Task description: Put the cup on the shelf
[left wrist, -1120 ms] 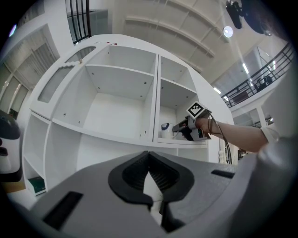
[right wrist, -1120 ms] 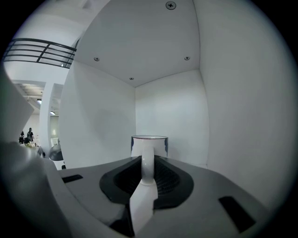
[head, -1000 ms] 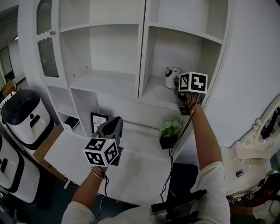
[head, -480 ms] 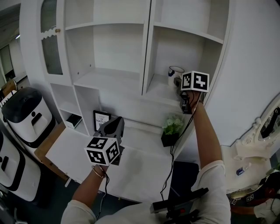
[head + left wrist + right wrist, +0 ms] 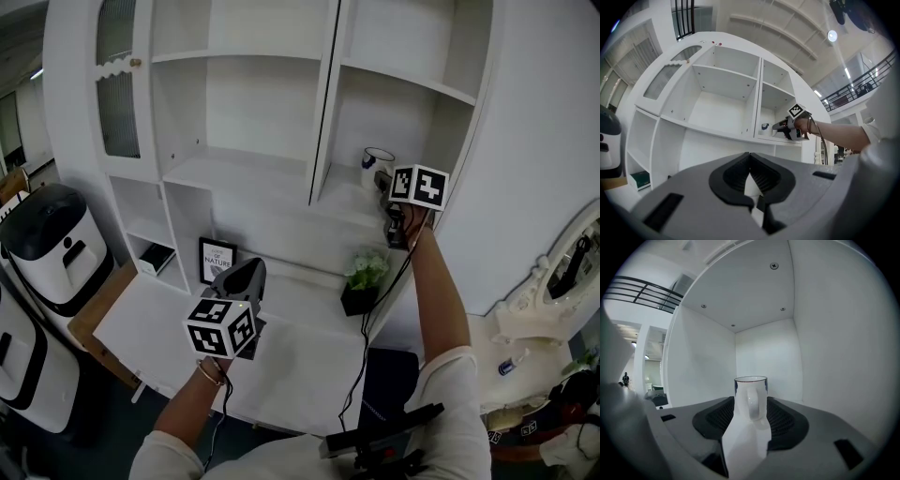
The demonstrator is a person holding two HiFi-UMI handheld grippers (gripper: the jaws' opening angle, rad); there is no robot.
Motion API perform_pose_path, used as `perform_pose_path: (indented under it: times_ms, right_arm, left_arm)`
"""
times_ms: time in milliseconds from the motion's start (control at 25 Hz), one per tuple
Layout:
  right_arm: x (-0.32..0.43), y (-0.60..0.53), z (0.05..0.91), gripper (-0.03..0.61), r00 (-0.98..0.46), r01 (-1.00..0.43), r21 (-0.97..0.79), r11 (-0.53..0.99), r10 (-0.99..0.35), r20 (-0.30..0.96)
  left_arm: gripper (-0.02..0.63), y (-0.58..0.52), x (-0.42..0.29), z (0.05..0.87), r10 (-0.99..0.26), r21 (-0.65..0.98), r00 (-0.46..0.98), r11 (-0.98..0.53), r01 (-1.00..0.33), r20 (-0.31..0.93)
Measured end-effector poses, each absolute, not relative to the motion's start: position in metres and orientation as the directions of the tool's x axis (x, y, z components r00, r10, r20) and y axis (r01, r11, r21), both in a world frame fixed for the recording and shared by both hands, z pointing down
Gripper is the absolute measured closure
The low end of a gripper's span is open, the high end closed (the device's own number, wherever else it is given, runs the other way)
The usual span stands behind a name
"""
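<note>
A white cup (image 5: 374,165) with a dark rim stands upright on the floor of the right-hand shelf compartment (image 5: 339,202). My right gripper (image 5: 382,179) is stretched into that compartment just right of the cup. In the right gripper view the cup (image 5: 751,397) shows its handle towards me and sits between the jaws of the right gripper (image 5: 749,414), which are opening, with gaps on both sides. My left gripper (image 5: 242,275) hangs low over the desk, shut and holding nothing. In the left gripper view the left gripper (image 5: 750,161) points at the shelves, with the cup (image 5: 765,126) small and far off.
A small potted plant (image 5: 364,280) and a framed sign (image 5: 214,261) stand on the desk (image 5: 300,361) under the shelves. A cable hangs from my right gripper down past the plant. A white and black appliance (image 5: 54,248) stands at the left.
The cup stays on the same spot of the shelf. Both grippers hold about where they were, and the view has drifted a little.
</note>
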State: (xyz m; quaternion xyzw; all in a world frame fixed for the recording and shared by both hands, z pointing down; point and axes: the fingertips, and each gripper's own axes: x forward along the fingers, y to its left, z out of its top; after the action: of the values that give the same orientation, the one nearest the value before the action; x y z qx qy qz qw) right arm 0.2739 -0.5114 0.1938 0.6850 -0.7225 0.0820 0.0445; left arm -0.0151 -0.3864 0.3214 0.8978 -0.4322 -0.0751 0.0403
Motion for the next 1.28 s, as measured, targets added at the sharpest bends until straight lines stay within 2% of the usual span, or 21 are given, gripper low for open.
perform_pose_path:
  times_ms: [560,1040,1280]
  right_arm:
    - [0.26,-0.491,0.189,0.337,0.067,-0.998,0.018,-0.066,-0.995,0.073]
    - [0.244,-0.458,0.19,0.337,0.041,-0.997,-0.056,-0.043,-0.998,0.044]
    - [0.235,-0.433,0.194,0.337,0.05,-0.999,0.002,-0.05,-0.998,0.026]
  left_arm:
    - [0.604,-0.367,-0.034,0.336,-0.783,0.181,0.614,-0.621,-0.763,-0.099]
    - [0.604,-0.346,-0.046,0.342,-0.78,0.172,0.621,-0.625,-0.762,-0.08]
    - [0.604,-0.333,-0.051,0.351,-0.775,0.171,0.629,-0.629,-0.758,-0.061]
